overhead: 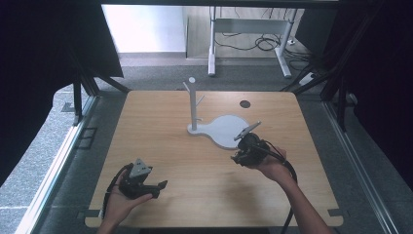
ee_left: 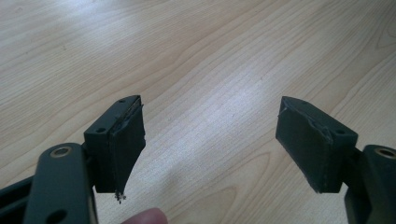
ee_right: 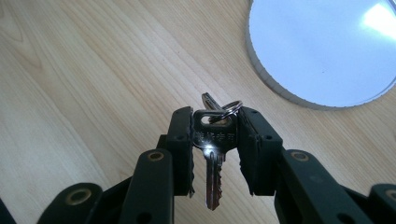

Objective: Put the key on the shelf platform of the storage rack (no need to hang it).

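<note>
A bunch of silver keys (ee_right: pixel 214 140) on a small ring is pinched between the jaws of my right gripper (ee_right: pixel 215 122), which is shut on it just above the wooden table. In the high view the right gripper (overhead: pixel 238 155) sits by the near edge of the grey stand's round base (overhead: pixel 229 131). The stand's upright post (overhead: pixel 193 102) with short pegs rises at the base's left end. My left gripper (overhead: pixel 163 184) rests at the front left of the table, open, with nothing between its pads (ee_left: pixel 123 140).
The rim of the grey base (ee_right: pixel 275 88) lies just ahead and to the right of the held keys. A dark round hole (overhead: pixel 245 104) marks the table's far right. Black curtains flank the table; a desk frame and cables stand beyond it.
</note>
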Demonstrator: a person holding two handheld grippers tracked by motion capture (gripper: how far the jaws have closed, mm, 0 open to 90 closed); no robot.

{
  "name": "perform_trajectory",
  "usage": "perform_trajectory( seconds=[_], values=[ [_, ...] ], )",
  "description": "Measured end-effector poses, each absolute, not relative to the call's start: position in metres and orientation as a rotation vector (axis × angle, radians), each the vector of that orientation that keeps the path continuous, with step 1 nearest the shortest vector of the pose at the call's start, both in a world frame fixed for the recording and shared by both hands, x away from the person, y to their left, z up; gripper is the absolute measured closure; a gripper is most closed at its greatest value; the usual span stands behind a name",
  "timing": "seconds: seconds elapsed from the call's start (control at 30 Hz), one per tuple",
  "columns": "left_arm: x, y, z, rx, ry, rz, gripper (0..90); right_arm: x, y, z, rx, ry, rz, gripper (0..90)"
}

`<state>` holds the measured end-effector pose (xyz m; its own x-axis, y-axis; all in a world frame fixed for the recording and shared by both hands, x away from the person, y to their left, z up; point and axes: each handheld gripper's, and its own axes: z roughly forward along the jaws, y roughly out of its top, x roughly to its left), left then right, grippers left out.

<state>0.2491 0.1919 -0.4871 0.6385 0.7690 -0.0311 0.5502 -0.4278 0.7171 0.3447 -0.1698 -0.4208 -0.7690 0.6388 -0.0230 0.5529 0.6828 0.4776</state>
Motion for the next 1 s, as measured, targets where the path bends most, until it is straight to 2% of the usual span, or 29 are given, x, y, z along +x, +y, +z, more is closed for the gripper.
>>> perform_trajectory(
  seconds=[1.0],
  values=[
    [0.249,0.193,-0.487,2.139,1.028,0.393,24.1,0.378,-0.170,-0.415,1.033,2.682,0.669,67.7]
  ],
)
